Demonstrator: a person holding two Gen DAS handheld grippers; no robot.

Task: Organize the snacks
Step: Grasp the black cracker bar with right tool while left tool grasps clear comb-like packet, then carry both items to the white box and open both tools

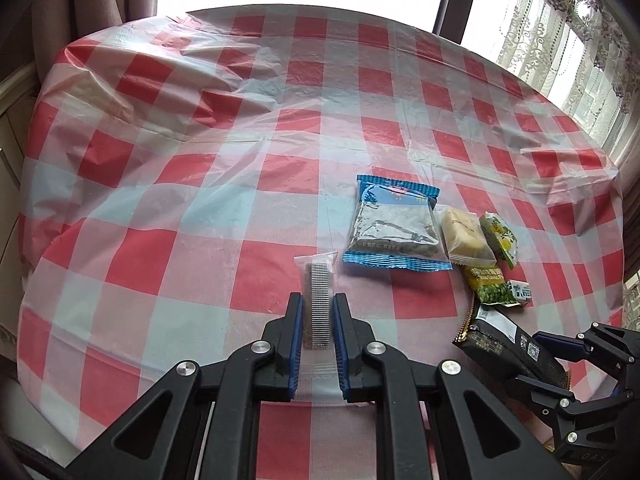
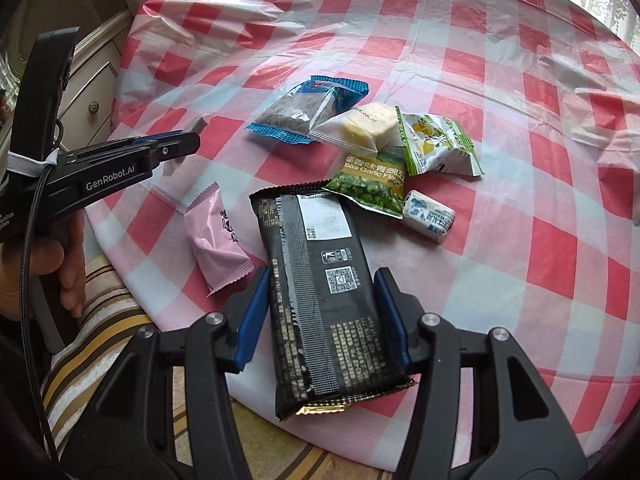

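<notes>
Right gripper point(image 2: 324, 300) clamps a black foil bar point(image 2: 316, 292) printed with a QR code, gold serrated end nearest. Left gripper point(image 1: 317, 320), marked "GenRobot.AI", pinches a clear slim packet point(image 1: 318, 300). Beyond the bar: glossy green pea bag point(image 2: 370, 184) reading "Garlic Flavor"; further, blue-edged crinkled pouch point(image 2: 308, 114) on checked plastic tablecloth point(image 2: 520, 160).

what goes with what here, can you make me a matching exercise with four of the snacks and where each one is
Things:
1. black packet
2. clear packet
3. pink packet
4. blue-edged packet

Places:
A. lying near the table edge, left of the black packet
B. between the right gripper's fingers
C. on the cloth, against the pale cake packet
D. between the left gripper's fingers

Pairs: 1-B, 2-D, 3-A, 4-C
</notes>
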